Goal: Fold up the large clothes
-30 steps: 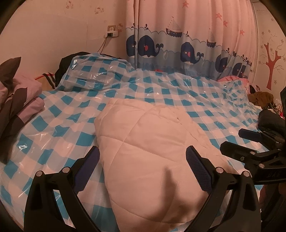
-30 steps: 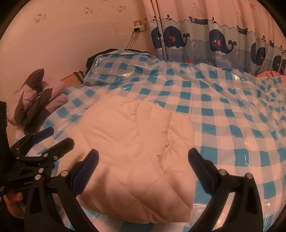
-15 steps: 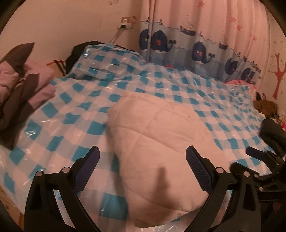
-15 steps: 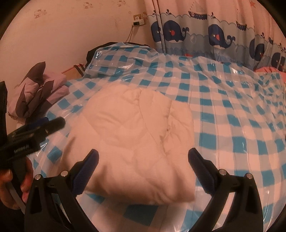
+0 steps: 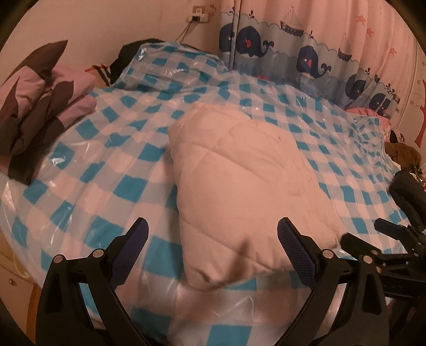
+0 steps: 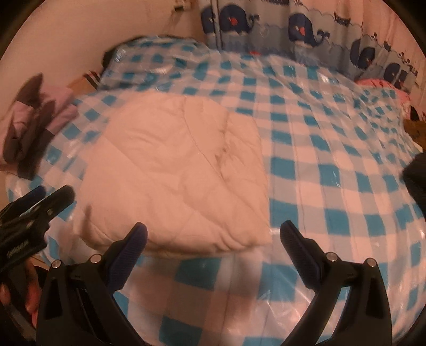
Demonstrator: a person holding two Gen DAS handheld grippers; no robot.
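- Cream quilted garment (image 5: 239, 175), puffy and folded into a fat square, lying on the bed (image 5: 93, 170) near its front edge.
- Blue and white checked cover with shiny clear plastic over it, spread across the whole bed.
- Left tool (image 5: 211, 248) spread wide with nothing between its blue pads, hanging just in front of the garment's near corner, not touching it.
- Right tool (image 6: 213, 251) spread wide too, nothing in it, hanging over the bed's front edge just before the garment's near edge.
- From the left wrist view, right tool seen low at the right side, next to the garment's right corner.
- From the right wrist view, left tool seen at the far left, a hand (image 6: 16, 295) wrapped around its handle.
- Pink and brown folded clothes (image 5: 40, 106) piled at the left side of the bed, well apart from the cream garment.
- Curtain (image 5: 306, 48) with dark blue whales and little boats hanging behind the bed.
- Wall socket (image 5: 198, 16) with a wire running down, up on the wall at the back.
- Right wrist view a bit blurry.
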